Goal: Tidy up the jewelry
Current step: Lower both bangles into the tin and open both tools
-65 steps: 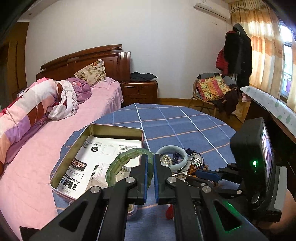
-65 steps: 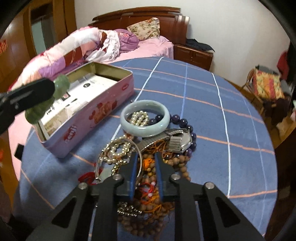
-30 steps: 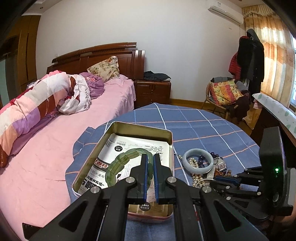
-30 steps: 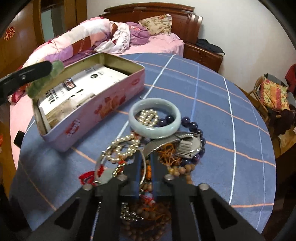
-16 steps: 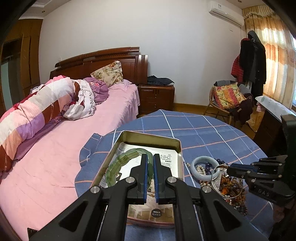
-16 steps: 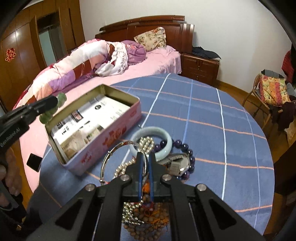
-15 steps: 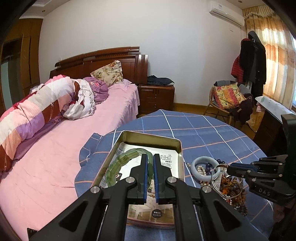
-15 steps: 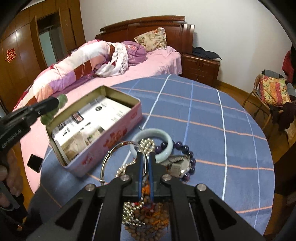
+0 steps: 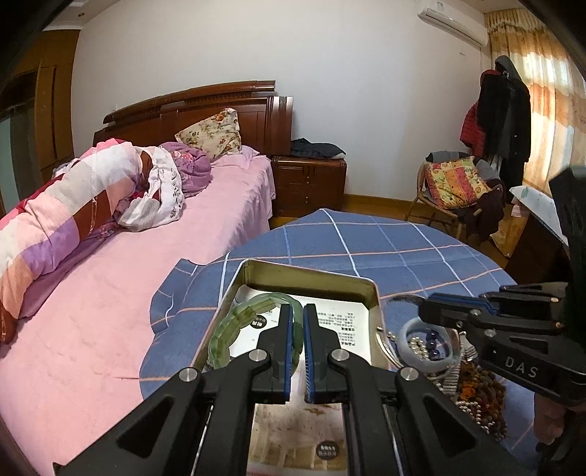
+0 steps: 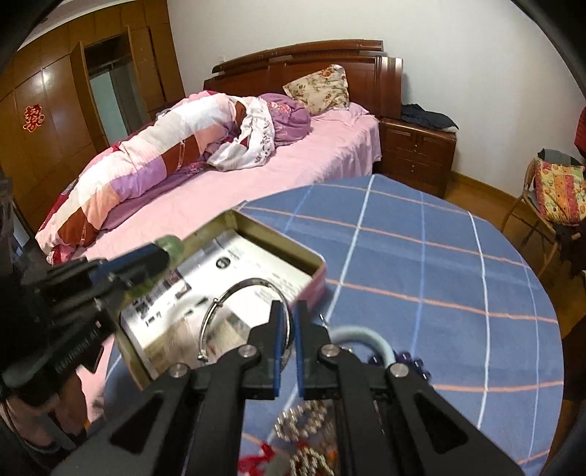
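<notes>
With the left claw [image 9: 297, 322] clamped on the green jade bracelet [image 9: 238, 324] and the right claw [image 10: 286, 322] pinching the silver bangle [image 10: 234, 318], lower each inside the tin box [image 9: 311, 280] before releasing.

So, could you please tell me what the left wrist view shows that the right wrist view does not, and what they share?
Only the left wrist view shows the whole loop of the green bangle clamped in the left gripper over the tin, plus the air conditioner and the hanging coats.

Only the right wrist view shows the thin silver bangle as a full ring held by the right gripper, and the wardrobe doors.

Both show the tin, the pale bangle, the bead pile, the checked tablecloth and the bed.
</notes>
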Demonstrator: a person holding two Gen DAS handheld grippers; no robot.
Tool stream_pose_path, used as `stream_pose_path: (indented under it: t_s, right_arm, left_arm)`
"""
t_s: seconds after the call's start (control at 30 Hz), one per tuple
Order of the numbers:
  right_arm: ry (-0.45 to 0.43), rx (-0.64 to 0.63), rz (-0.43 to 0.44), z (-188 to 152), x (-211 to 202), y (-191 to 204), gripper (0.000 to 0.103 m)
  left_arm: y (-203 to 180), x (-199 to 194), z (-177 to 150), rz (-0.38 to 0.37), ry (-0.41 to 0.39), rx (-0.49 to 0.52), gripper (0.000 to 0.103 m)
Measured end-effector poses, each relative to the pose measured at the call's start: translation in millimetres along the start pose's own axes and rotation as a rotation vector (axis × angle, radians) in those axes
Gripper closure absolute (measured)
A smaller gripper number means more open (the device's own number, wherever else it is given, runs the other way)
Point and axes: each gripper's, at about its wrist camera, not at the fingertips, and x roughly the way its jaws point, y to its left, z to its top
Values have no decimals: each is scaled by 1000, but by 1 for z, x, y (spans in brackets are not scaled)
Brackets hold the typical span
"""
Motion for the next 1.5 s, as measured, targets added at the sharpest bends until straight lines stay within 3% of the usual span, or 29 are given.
stream_pose_path:
  t_s: [0.37,0.73,0.93,0.97,1.03,1.1,1.17,1.2,1.27,1.5]
  right_arm:
    - [-3,-4,-38,10,40,11,96]
    - [16,10,-45,4,57,7,95]
    - [11,26,-14,2,55,6,88]
    - [8,29,-11,3,55,6,78]
    - [-6,33,6,3,49,6,62]
    - [-19,31,-10,1,41,3,60]
    - [-29,46,-8,-2,30,-6,55]
    - [-41,53,-14,-5,22,-12,48]
    - [-63,59,-52,-12,6,-24,43]
    - [-34,121,-200,-46,-27,-75,42]
  left_arm:
    - [13,33,-4,18,72,-19,98]
    - [10,46,-4,27,92,-4,98]
    - [3,38,-3,56,64,17,95]
    - [3,37,-2,56,64,21,94]
    - [2,33,-1,79,59,21,85]
    - [3,28,1,107,48,10,63]
    - [5,20,2,120,18,-9,26]
    - [5,14,2,114,-6,-16,21]
    - [2,7,2,93,-23,-16,20]
    - [-26,5,-1,37,-13,-5,20]
